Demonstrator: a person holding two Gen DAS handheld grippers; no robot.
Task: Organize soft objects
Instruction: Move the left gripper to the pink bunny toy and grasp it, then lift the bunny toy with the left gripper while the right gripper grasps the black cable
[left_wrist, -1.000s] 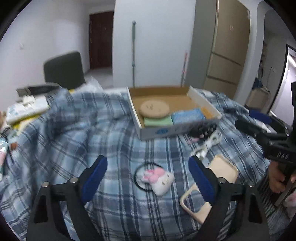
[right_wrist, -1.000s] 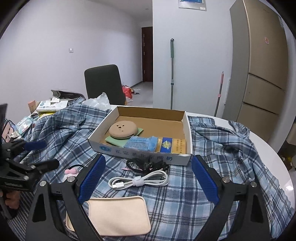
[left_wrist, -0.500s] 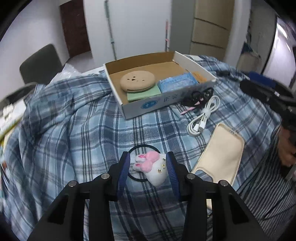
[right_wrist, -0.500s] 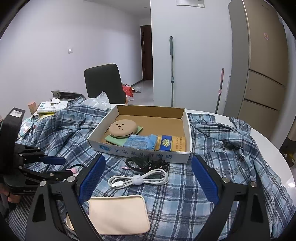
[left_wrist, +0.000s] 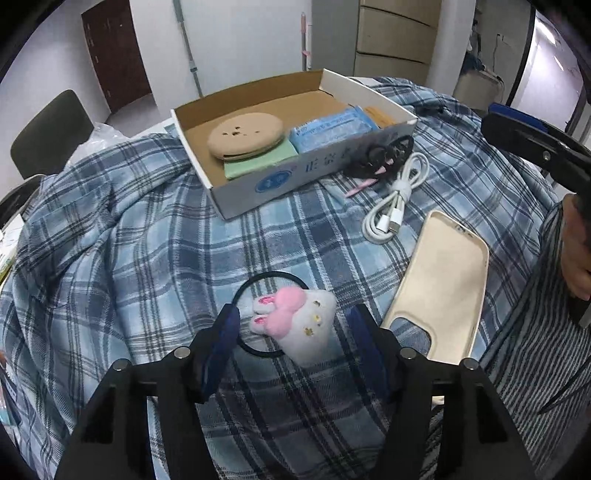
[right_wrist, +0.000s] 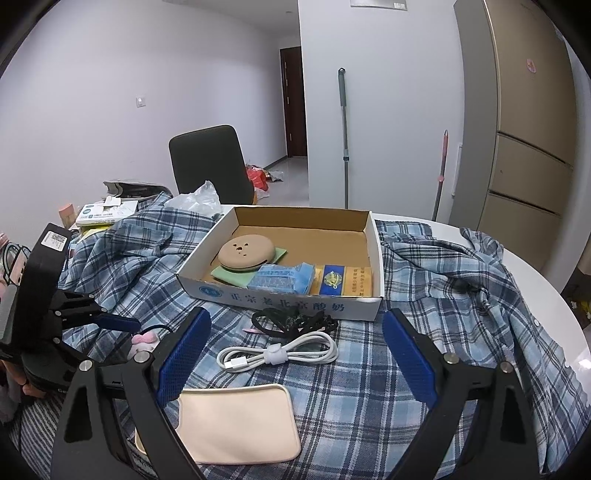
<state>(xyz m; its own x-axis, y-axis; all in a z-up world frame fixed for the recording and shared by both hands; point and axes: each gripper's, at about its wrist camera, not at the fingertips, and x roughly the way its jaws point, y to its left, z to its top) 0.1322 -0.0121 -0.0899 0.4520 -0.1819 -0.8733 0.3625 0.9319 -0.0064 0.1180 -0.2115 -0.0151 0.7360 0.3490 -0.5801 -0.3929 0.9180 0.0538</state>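
A white plush toy with a pink bow (left_wrist: 295, 325), fixed to a black hair band (left_wrist: 273, 275), lies on the plaid cloth (left_wrist: 129, 240). My left gripper (left_wrist: 293, 314) points down over it. Its jaws are opening, with the plush between them and a gap on each side. In the right wrist view the plush (right_wrist: 144, 339) peeks out under the left gripper (right_wrist: 110, 321). My right gripper (right_wrist: 296, 315) is open and holds nothing, above a white cable (right_wrist: 277, 356) and a beige phone case (right_wrist: 236, 424). The cardboard box (left_wrist: 280, 181) holds a round beige pad (left_wrist: 245, 134), a green cloth (left_wrist: 258, 164) and a blue pack (left_wrist: 330, 129).
A black tangled cord (right_wrist: 295, 319) lies against the box front. Books and clutter sit at the far left (right_wrist: 103, 214). A dark chair (right_wrist: 207, 162) stands behind the table. The white table edge (right_wrist: 546, 280) curves on the right.
The left gripper came down over the plush, narrowed close around it, then widened again. The plush stays on the cloth. The right gripper has not moved.
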